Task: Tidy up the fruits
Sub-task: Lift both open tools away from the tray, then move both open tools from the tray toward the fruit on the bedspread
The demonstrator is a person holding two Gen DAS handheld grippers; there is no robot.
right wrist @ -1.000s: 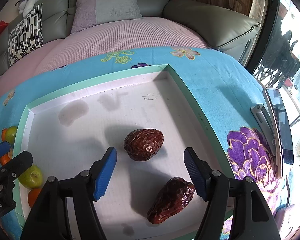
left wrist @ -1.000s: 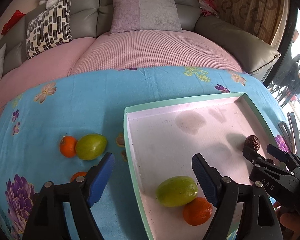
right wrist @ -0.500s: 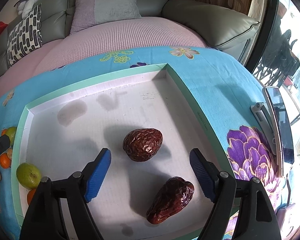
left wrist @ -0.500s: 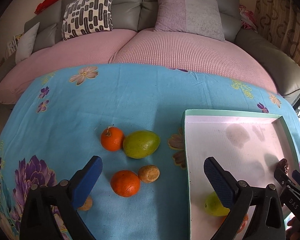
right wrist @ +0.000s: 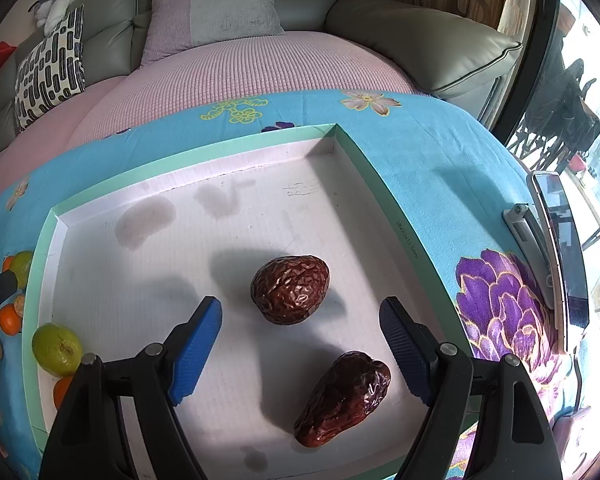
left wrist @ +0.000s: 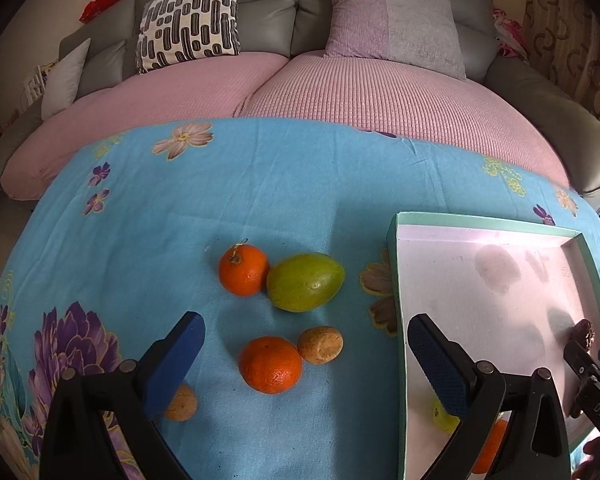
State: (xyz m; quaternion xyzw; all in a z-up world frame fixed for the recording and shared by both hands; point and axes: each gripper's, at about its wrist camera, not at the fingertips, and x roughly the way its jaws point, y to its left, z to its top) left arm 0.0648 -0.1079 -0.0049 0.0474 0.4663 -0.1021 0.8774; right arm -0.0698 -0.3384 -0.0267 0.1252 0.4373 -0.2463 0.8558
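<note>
My left gripper point(left wrist: 305, 320) stands open above the blue flowered cloth, with nothing between its fingers. Below it lie an orange point(left wrist: 270, 364) and a brown nut-like fruit point(left wrist: 320, 345). Farther off sit a second orange point(left wrist: 243, 270) and a green fruit point(left wrist: 305, 287), touching. Another brown fruit point(left wrist: 182, 402) peeks from behind the left finger. My right gripper point(right wrist: 300, 308) hangs open over the white tray point(right wrist: 364, 156), above a round dark date point(right wrist: 290, 289) and a long date point(right wrist: 344, 396). A green fruit point(right wrist: 56, 348) and an orange point(right wrist: 62, 390) lie in the tray's near left corner.
The tray's mint rim point(left wrist: 396, 280) stands just right of the loose fruit. A phone on a stand point(right wrist: 556, 240) lies at the table's right edge. A grey sofa with pink covers and cushions point(left wrist: 392, 24) runs behind the table.
The left gripper's view swung left, from the tray to the loose fruit on the cloth, and its jaws spread wider. The right gripper kept its place over the dates and widened somewhat.
</note>
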